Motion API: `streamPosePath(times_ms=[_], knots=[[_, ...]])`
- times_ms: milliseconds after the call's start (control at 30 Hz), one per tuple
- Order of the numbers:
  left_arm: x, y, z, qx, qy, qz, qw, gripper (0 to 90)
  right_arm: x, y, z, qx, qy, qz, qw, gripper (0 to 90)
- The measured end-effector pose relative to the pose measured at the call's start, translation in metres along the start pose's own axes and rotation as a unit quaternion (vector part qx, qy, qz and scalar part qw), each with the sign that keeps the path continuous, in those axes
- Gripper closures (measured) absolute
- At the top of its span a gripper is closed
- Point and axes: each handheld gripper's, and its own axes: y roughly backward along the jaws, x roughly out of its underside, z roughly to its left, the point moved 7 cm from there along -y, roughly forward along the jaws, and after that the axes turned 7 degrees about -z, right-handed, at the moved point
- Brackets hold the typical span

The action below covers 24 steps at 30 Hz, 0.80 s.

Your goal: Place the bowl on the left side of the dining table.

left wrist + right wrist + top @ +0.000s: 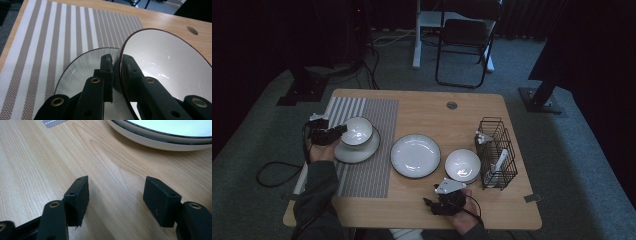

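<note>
A white bowl (357,131) with a dark rim is over a white plate (358,151) on the striped placemat (372,170) at the table's left. My left gripper (334,133) is shut on the bowl's left rim. In the left gripper view one jaw is inside the bowl (165,62) and one outside, with the plate (80,67) just beneath; whether they touch I cannot tell. My right gripper (434,202) rests near the front edge, open with nothing between its fingers. In its own view the right gripper (116,192) hovers over bare wood.
A large white plate (415,155) lies at the table's middle; its rim (170,137) is ahead of my right gripper. A smaller white bowl (462,165) sits to its right, beside a black wire rack (498,150) holding utensils. A chair (464,40) stands beyond the table.
</note>
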Motion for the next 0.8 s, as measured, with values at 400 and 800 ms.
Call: streamPosePath(times_ms=[400,800], knots=[[0.016,-0.005,0.016,-0.02,0.011,0.014,0.9997,81.6,0.0,0.0,0.0,0.0,0.0,0.0,1.0,37.0],[0.024,-0.011,0.018,-0.017,0.021,0.019,0.9995,81.2,0.0,0.0,0.0,0.001,-0.001,0.0,1.0,37.1]])
